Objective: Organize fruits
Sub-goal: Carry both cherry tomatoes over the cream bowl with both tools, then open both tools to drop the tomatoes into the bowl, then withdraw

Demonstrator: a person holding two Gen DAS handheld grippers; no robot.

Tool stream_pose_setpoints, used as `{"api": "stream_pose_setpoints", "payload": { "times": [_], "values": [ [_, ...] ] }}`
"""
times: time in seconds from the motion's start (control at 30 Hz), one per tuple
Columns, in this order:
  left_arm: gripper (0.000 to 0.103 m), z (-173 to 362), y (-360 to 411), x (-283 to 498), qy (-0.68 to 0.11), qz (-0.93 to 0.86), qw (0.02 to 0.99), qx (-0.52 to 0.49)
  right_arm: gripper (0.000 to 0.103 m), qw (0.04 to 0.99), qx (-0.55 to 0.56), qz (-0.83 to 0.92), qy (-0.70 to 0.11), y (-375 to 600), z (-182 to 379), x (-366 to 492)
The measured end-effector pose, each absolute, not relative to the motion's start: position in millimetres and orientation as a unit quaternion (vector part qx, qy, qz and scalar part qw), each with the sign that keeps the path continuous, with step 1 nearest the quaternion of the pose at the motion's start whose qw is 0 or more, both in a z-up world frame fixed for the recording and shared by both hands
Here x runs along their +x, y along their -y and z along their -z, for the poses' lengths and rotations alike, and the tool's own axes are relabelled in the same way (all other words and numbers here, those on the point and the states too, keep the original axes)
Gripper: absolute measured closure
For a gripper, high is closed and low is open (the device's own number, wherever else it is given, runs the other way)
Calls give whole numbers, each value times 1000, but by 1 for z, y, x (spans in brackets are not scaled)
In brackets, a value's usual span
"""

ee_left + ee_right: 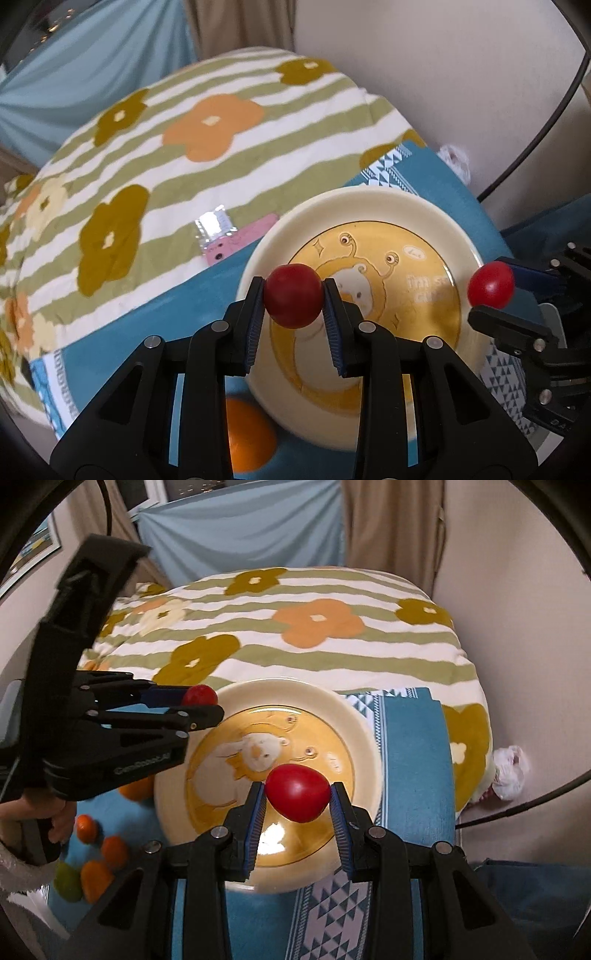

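Note:
My left gripper is shut on a dark red cherry tomato and holds it above the near left part of a cream plate with a yellow cartoon centre. My right gripper is shut on a brighter red cherry tomato above the near part of the same plate. In the left wrist view the right gripper shows at the plate's right rim with its tomato. In the right wrist view the left gripper shows at the plate's left rim.
The plate sits on a blue patterned cloth over a flowered striped blanket. An orange lies by the plate's near left. Several small orange and green fruits lie at the left. A pink packet lies behind the plate.

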State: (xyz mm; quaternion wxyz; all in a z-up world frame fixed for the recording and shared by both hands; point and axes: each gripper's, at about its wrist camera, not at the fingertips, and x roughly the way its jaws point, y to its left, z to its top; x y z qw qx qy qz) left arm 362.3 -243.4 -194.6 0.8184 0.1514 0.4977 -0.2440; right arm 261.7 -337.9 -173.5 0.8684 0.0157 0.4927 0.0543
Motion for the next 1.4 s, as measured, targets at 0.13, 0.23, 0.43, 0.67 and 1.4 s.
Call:
{"api": "stream_pose_setpoints", "payload": {
  "times": [0.13,0.23,0.43,0.67,1.4],
  "values": [
    [68,209,257,371,-507,253,806,171,70,865,25,-41,-499,345,180,266],
    [68,215,263,373,-511,256,801,180,70,862,30,-35,-505,348,184,266],
    [66,212,266,374,-503,250,804,198,70,858,39,-37,-510,354,187,262],
    [0,194,257,367,-477,243,821,197,70,860,30,-44,-508,358,184,257],
    [0,177,174,356,-510,156,837,125,70,867,-33,-136,-478,333,200,299]
  ]
}}
